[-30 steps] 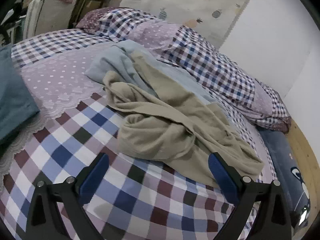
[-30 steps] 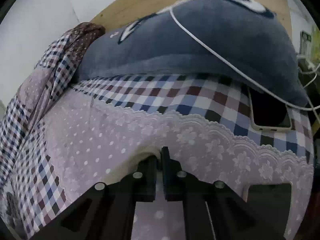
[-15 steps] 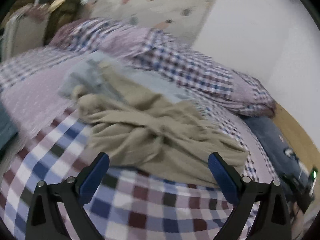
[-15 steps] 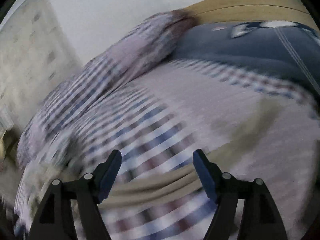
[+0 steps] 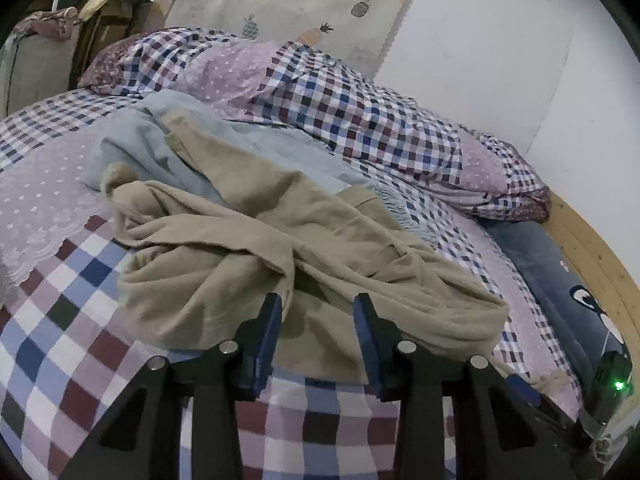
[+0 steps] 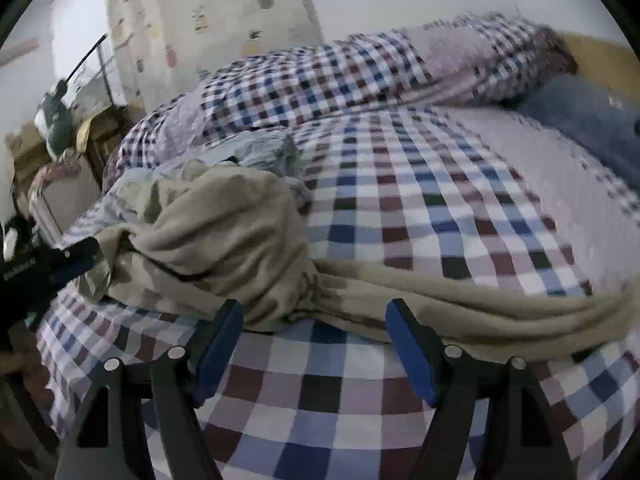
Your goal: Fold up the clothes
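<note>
A crumpled beige garment [image 5: 280, 248] lies on the checked bedsheet [image 5: 72, 320], partly on top of a light blue garment [image 5: 152, 148]. My left gripper [image 5: 318, 312] hangs low at the beige garment's near edge. Its jaws are narrowed but still apart, with a fold of cloth lying between the tips. In the right wrist view the beige garment [image 6: 224, 232] is heaped at the left and trails a long strip to the right. My right gripper [image 6: 314, 312] is open, its tips just short of that strip. The light blue garment [image 6: 260, 148] shows behind the heap. The left gripper [image 6: 68, 264] is visible at the far left.
A rolled checked duvet [image 5: 360, 112] runs along the wall. A dark blue pillow [image 5: 560, 280] lies against the wooden headboard [image 5: 592, 248]. A device with a green light [image 5: 616, 376] sits at the bed's right edge. Boxes and bags [image 5: 48, 40] are stacked beyond the bed's far end.
My left gripper's jaws narrowed from wide open and came closer to the beige garment. My right gripper opened from shut and swung away from the pillow to face the garment.
</note>
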`<state>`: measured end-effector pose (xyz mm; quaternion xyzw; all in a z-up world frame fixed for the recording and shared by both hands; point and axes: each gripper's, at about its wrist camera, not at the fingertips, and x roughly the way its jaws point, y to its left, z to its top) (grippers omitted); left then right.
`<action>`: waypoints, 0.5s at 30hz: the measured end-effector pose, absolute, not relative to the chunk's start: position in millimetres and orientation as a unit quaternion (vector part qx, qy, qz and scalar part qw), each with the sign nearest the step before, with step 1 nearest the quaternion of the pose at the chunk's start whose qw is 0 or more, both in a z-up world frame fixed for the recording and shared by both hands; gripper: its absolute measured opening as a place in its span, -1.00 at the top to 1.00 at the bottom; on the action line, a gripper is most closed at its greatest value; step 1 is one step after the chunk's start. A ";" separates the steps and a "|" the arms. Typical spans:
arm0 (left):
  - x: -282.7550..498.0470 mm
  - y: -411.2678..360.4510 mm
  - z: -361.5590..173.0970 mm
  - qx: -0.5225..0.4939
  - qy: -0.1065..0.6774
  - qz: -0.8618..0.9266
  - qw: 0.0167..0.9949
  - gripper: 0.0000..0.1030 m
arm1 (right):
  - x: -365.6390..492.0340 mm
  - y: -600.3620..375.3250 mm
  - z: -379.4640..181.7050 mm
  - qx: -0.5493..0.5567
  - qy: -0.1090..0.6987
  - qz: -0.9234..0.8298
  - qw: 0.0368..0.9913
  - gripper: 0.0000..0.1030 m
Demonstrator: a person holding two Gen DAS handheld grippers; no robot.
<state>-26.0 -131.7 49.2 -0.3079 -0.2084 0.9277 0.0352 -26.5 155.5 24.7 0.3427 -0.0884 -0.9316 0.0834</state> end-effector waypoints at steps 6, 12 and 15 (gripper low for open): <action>-35.7 -129.9 44.8 -0.310 -0.198 0.930 0.016 0.37 | -30.5 166.5 19.2 0.357 -0.110 -0.923 0.096 -0.51; -38.4 -147.6 35.7 -0.319 -0.226 0.920 0.002 0.99 | -32.1 161.2 17.8 0.362 -0.102 -0.920 0.109 -0.51; -31.9 -159.2 40.7 -0.301 -0.253 0.919 0.004 0.99 | -34.2 160.9 15.5 0.366 -0.101 -0.918 0.111 -0.51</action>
